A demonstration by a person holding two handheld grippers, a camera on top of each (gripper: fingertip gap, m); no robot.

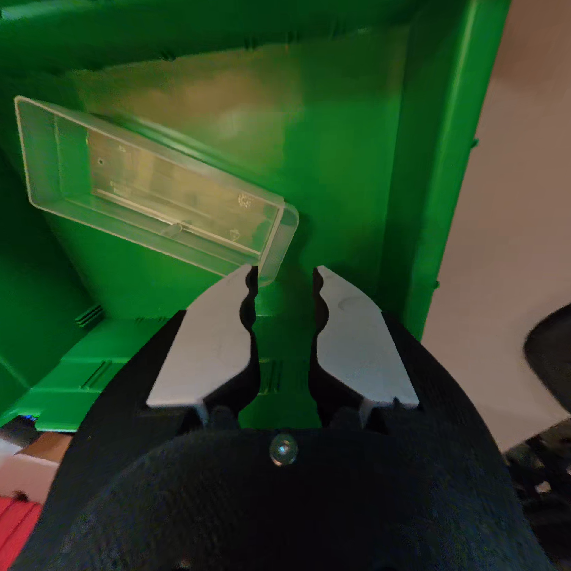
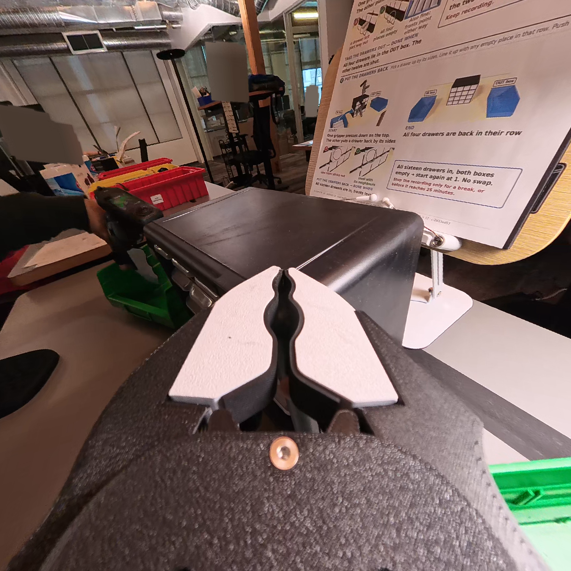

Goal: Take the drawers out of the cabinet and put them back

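Note:
In the left wrist view a clear plastic drawer lies tilted on the floor of a green bin. My left gripper is open and empty just above the bin, its left fingertip beside the drawer's near corner. In the right wrist view my right gripper is shut and empty, at the near top edge of the black cabinet. Clear drawer fronts show on the cabinet's left face. The left gripper shows farther off, over the green bin left of the cabinet.
A white stand holds an instruction sheet behind the cabinet on the right. A second green bin is at the near right. Red and yellow bins stand farther back left. A black chair is right of the table.

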